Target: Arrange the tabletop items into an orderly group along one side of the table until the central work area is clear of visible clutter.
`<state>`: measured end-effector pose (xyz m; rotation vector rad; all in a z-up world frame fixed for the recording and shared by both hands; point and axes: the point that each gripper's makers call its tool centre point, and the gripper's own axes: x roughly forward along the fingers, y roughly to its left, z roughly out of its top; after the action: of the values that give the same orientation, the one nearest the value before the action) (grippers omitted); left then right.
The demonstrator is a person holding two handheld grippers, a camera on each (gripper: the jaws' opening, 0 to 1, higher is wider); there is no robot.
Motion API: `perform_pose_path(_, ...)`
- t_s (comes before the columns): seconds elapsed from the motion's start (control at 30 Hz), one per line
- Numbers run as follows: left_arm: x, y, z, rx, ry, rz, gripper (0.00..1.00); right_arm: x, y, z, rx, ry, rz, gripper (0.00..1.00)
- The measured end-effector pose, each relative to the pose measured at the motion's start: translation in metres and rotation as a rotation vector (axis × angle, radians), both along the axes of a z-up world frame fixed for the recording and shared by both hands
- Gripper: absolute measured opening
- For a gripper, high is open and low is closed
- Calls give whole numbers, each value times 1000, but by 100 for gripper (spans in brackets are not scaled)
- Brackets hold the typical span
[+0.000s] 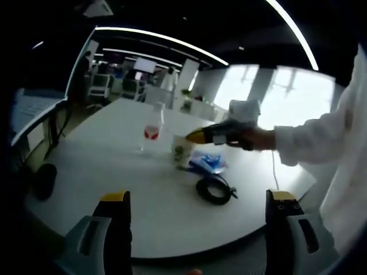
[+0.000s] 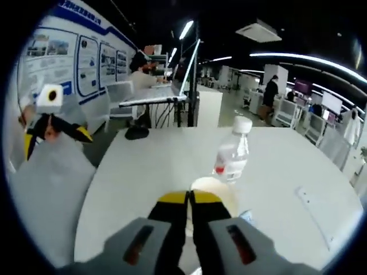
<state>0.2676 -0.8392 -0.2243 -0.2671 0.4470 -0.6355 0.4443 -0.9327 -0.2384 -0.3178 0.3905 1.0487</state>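
A paper cup (image 1: 182, 150) stands near the middle of the round white table (image 1: 114, 172), just beside a clear water bottle (image 1: 152, 133) with a red label and white cap. A crumpled blue wrapper (image 1: 207, 161) lies against the cup's other side, and a coiled black cable (image 1: 214, 189) rests near the wrapper, closer to the table's edge. In the left gripper view, the right gripper (image 1: 195, 137) reaches in from the right, held by a hand (image 1: 258, 139) in a white sleeve, its yellow tips at the cup's rim. In the right gripper view, the right gripper (image 2: 190, 199) has its jaws pressed close together right over the cup (image 2: 221, 192); whether they pinch the rim cannot be told. The bottle (image 2: 232, 153) stands just beyond. The left gripper (image 1: 198, 197) hovers above the near table edge with jaws spread wide, holding nothing. A dark rounded object (image 1: 45, 180) sits at the table's left edge.
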Motion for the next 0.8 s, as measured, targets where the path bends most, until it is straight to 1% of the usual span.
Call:
perform_pose_path(0.17,0,0,-2,35,-8,-5,96,15,2,6,-5,-64,-19,0)
perform_pose_path(0.27,0,0,-3,32,-6,-10,96,25,2,5,-1,-56,-44,0)
perform_pose_path(0.3,0,0,-3,29,-5,-12,96,27,3,5,1,-61,-52,0)
perform_pose_path(0.43,0,0,-4,28,1,-11,96,37,4,2,-17,-78,-66,0)
perform_pose_path(0.7,1,2,-6,22,13,-1,96,56,0,-11,-44,-77,-120,0)
perform_pose_path(0.8,2,3,-6,20,15,2,96,61,-1,-13,-47,-82,-126,0)
